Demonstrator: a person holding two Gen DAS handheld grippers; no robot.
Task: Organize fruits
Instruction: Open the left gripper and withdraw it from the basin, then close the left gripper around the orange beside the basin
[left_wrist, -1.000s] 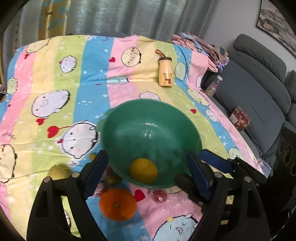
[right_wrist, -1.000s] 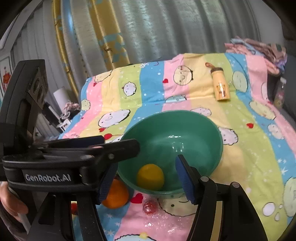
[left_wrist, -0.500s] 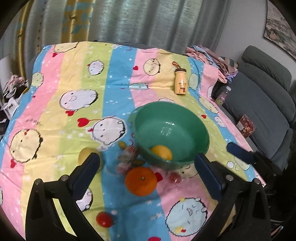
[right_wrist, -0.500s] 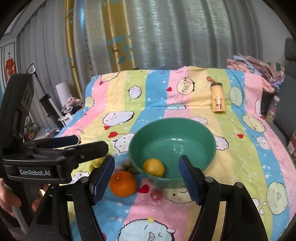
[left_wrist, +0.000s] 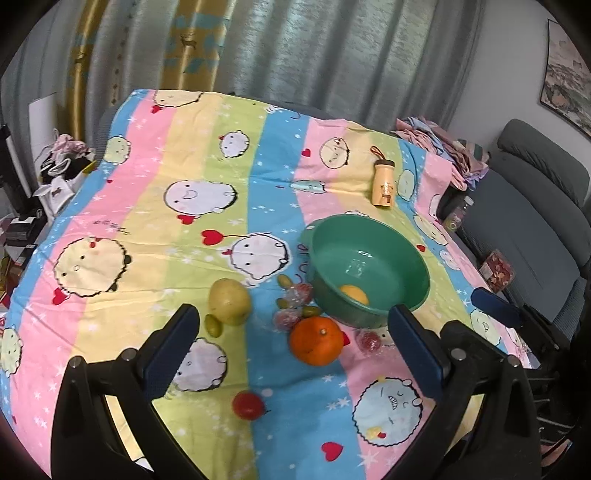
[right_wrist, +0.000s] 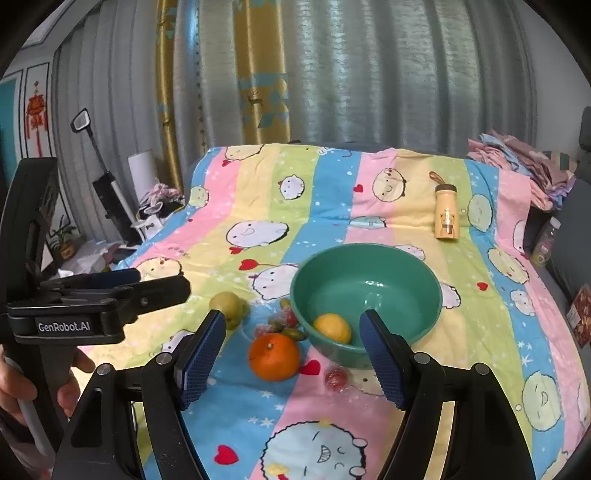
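Reading "GenRobot.AI" on left gripper (right_wrist: 122, 282), jaws apparently spread, right gripper (right_wrist: 291, 354) opening, empty

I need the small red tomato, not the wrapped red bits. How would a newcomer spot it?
Start at the green bowl, then drop past the orange toward the camera. The tomato lies alone on the striped cloth; it is smooth and bare, while the other red pieces by the bowl sit in crinkly clear wrap.

One bowl (left_wrist: 369, 258), one orange (left_wrist: 316, 340), one lemon (left_wrist: 354, 293), one bottle (left_wrist: 383, 186).

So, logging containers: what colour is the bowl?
Green bowl, clearest in the right wrist view.
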